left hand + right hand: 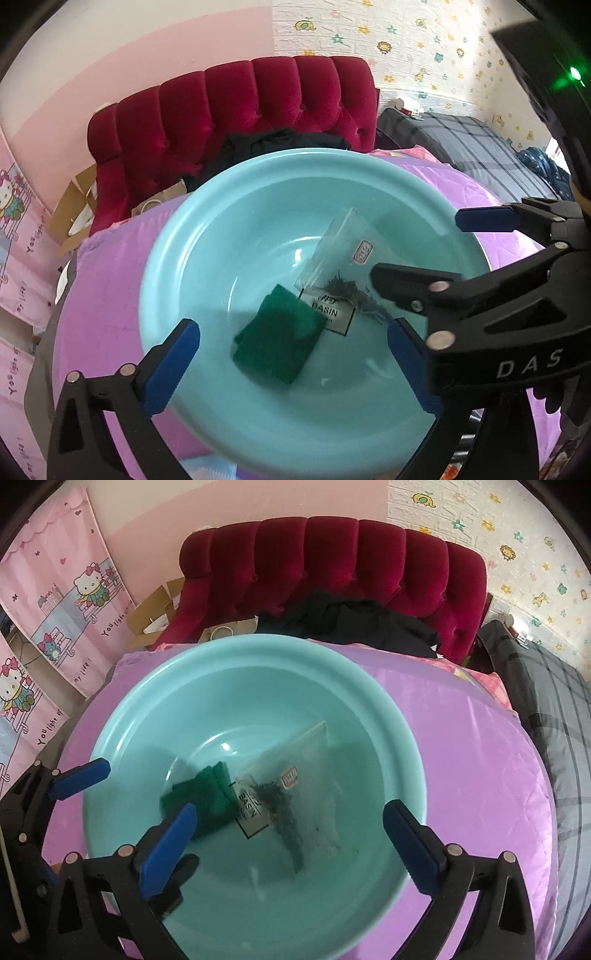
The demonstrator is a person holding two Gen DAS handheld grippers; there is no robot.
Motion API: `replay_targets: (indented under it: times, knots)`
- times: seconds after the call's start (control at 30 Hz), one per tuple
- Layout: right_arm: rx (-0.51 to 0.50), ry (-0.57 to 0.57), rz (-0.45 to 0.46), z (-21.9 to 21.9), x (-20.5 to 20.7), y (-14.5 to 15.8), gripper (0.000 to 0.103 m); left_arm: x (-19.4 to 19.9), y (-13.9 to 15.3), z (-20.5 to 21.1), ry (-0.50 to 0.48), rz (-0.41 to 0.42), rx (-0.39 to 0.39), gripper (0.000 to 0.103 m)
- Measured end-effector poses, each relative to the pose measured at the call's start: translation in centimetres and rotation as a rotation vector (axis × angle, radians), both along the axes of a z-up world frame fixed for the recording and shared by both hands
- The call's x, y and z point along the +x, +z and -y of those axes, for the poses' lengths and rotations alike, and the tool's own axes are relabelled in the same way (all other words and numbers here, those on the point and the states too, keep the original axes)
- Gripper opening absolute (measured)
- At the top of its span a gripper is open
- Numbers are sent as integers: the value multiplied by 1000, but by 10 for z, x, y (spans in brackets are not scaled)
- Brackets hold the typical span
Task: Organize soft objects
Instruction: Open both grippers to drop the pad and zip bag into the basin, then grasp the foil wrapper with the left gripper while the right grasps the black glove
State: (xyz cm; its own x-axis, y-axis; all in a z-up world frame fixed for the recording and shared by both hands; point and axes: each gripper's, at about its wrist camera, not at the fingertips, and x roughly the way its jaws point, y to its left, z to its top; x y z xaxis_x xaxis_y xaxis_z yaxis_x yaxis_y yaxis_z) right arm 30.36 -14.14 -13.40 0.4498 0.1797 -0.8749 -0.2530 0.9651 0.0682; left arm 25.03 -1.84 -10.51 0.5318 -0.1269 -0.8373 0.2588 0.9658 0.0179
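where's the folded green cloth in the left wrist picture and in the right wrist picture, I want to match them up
Left wrist view: the green cloth lies on the basin floor, just below centre, left of the clear plastic bag.
Right wrist view: the green cloth lies left of centre, partly hidden behind the right gripper's blue left finger.
Shared landmark: the BASIN label on the basin floor, touching the cloth's right edge in both views.

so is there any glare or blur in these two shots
Left wrist view: a small white glare spot on the basin floor, a green lens flare at top right. Right wrist view: the same glare, and the clear bag looks smeared; both views bend at the edges.
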Motion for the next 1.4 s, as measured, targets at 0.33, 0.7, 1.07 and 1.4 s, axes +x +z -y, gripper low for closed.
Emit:
replay_targets:
  times: [0.33,0.7,1.07,1.4]
  knots:
    - [9,-4,19,14,-43,19,103,-41,25,-10,19,27,-29,103]
    - [25,-1,50,18,-89,49,103,-85,54,-24,65,75,-52,103]
    - [37,-19,58,32,-146,52,103,-145,51,-48,122,77,-45,103]
    - [18,-28,51,42,-185,48,103,-183,46,-56,145,75,-43,103]
